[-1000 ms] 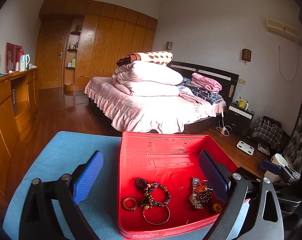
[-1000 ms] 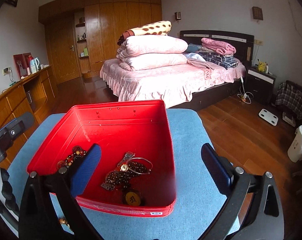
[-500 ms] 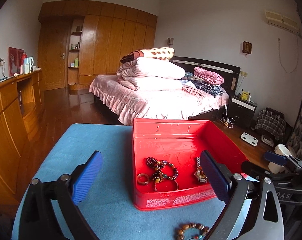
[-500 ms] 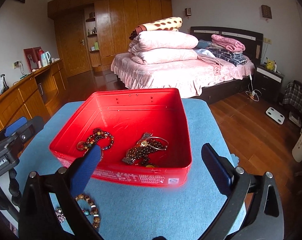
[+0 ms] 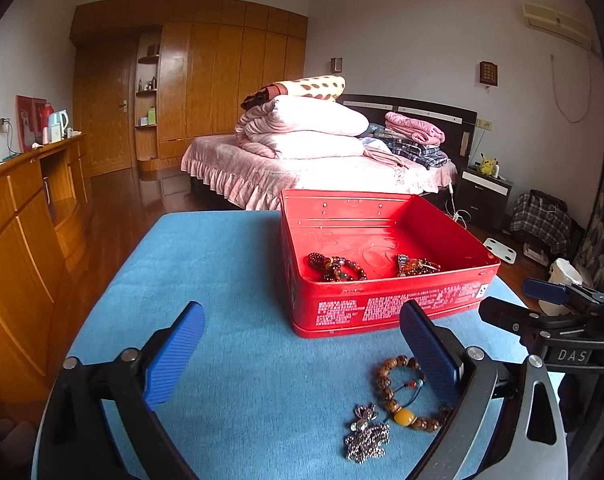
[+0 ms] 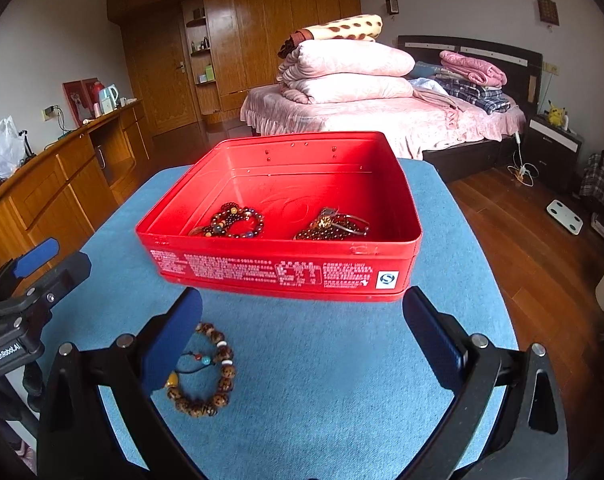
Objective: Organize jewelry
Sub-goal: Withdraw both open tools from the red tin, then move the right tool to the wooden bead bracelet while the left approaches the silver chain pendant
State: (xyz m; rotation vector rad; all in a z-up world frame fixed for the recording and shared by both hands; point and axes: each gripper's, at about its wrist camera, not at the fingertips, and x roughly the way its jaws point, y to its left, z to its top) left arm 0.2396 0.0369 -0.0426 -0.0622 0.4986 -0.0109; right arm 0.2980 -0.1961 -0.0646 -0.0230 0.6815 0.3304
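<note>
I have pulled both grippers back from the red tin (image 5: 386,304), jaws spread and empty, so 2 pieces, the wooden bead bracelet (image 5: 402,394) and silver brooch (image 5: 366,438), now show on the blue mat (image 5: 229,280), unsorted.

white walls | wood floor (image 5: 113,200) | wardrobe (image 5: 221,80) | pink bed (image 5: 322,168) | nightstand (image 5: 486,196)

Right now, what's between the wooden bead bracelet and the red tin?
Only bare blue cloth: the right wrist view shows nothing lying between the wooden bead bracelet and the red tin.
</note>
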